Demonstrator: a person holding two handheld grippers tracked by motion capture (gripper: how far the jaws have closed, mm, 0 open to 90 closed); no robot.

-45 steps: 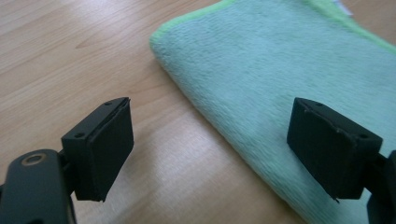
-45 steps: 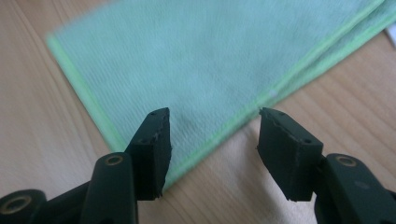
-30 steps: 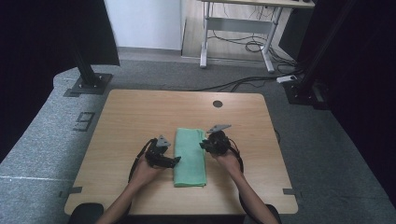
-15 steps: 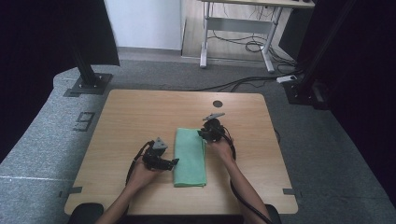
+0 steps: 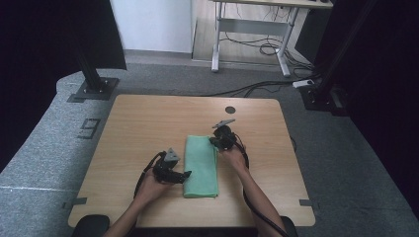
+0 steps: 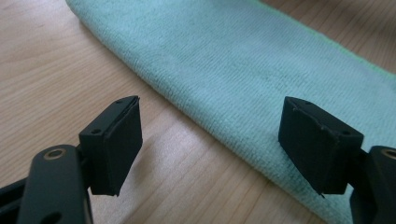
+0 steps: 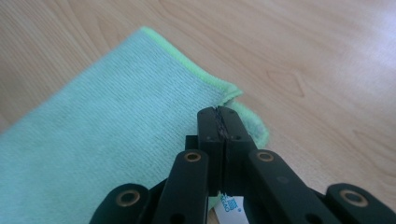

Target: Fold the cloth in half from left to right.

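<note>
A light wooden table [image 5: 148, 123] stands at the frame's centre, a folded green cloth [image 5: 200, 165] lying flat on its lower middle.

A green cloth [image 5: 201, 165] lies folded flat into a long rectangle near the middle of the table [image 5: 148, 123], its long sides running away from the person. The fabric is a fine ribbed microfibre, pale mint with a brighter green stitched hem [image 7: 187, 63]. Its left long side is a soft rounded fold [image 6: 205, 123]. At the far right corner [image 7: 243, 109] the layers part slightly, and a small white label [image 7: 229, 205] shows there.
</note>
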